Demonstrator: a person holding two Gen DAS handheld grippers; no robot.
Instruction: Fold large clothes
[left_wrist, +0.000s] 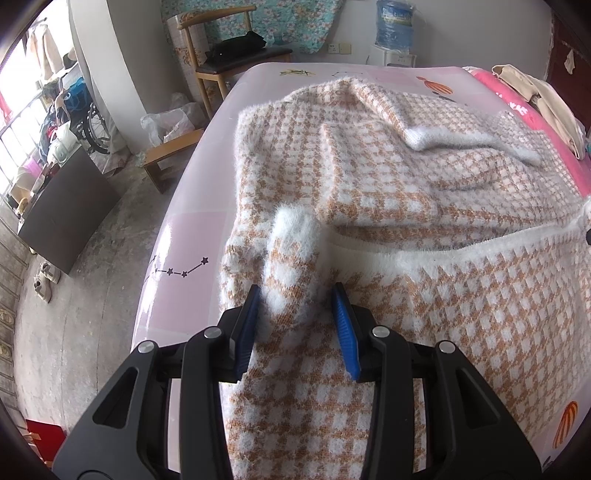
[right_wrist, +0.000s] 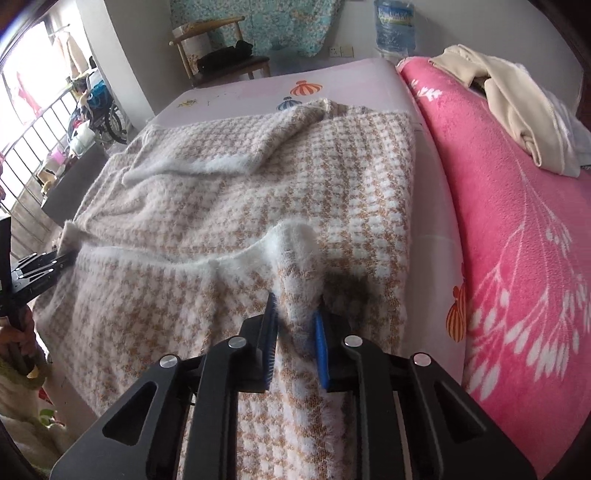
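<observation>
Garment: checked fluffy sweater (left_wrist: 424, 206) lies spread on the bed (left_wrist: 192, 229), beside the pink blanket (right_wrist: 517, 258).
Left claw (left_wrist: 295, 325): pinches a bunched white-trimmed hem corner.
Right claw (right_wrist: 295, 332): clamps the other hem corner.
Purpose: both corners held, likely to lift the hem and fold it over evenly.

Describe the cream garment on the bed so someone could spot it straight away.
Find the bed with the pink blanket along one side. On the blanket's far end lies the cream garment, crumpled. It is plain, unlike the checked fuzzy sweater spread beside it.
</observation>
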